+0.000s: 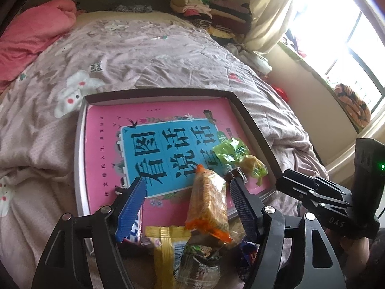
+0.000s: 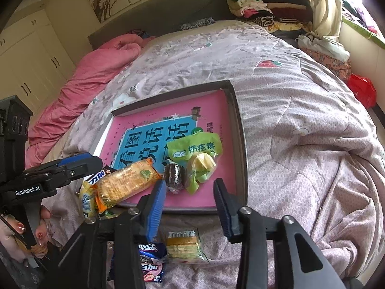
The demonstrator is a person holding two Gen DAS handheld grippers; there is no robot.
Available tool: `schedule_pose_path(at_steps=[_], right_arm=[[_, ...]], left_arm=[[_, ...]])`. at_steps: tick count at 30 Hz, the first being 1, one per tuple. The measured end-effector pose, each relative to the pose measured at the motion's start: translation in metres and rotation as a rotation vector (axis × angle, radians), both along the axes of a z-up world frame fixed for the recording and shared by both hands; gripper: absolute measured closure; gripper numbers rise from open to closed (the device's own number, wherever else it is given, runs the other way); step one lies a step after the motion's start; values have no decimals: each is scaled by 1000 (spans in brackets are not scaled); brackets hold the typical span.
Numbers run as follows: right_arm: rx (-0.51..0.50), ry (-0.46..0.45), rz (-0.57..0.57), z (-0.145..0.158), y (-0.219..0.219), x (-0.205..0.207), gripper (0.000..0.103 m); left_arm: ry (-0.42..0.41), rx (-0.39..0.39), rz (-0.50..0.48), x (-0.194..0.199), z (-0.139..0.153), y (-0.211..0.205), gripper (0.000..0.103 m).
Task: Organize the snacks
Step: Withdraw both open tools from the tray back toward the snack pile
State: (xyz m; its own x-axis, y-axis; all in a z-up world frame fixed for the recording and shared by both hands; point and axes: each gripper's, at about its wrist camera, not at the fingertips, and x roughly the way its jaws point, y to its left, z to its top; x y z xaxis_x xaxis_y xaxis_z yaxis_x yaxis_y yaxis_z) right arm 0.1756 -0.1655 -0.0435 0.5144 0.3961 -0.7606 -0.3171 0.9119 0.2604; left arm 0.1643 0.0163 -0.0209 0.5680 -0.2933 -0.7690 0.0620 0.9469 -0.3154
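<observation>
A dark shallow tray [image 1: 255,120] [image 2: 241,130] lined with a pink and blue book lies on the bed. In it lie a green snack bag [image 1: 231,153] [image 2: 195,149] and a small dark wrapped cake [image 2: 174,174]. An orange cracker pack [image 1: 208,204] [image 2: 125,184] leans over the tray's near edge on a pile of snacks. My left gripper [image 1: 187,192] is open, its jaws on either side of the cracker pack. My right gripper [image 2: 190,192] is open and empty over the tray's near edge. A yellow wafer pack [image 2: 184,244] and a blue cookie pack [image 2: 151,265] lie below it.
A yellow-ribbon snack [image 1: 166,248] and other packets lie in the pile in front of the tray. The crumpled floral quilt [image 2: 300,120] covers the bed. A pink blanket [image 1: 31,36] lies at the far left and folded clothes [image 2: 259,7] at the head.
</observation>
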Motion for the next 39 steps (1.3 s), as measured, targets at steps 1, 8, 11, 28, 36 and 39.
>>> schedule_pose_path(at_steps=[1,8,11,28,36,39], right_arm=[[4,-3,0,1,0,0,61],[13,-22,5,7,1,-4,56],[13,-29,6,9,2,-4,55],[39,-58,-11,24,-5,-12,51],[41,-66,0,27,-2,-17,50],[28,-78,10,29,0,-20,50]], left_arm=[[1,-3,4,-1,0,2,29],[-10,-6,26,-7,3,10,26],[-11,-6,31,-10,5,13,25],[-56,-9,71,-30,22,30,24],[-58,6,90,-40,25,37,24],[-58,14,94,-44,25,40,24]])
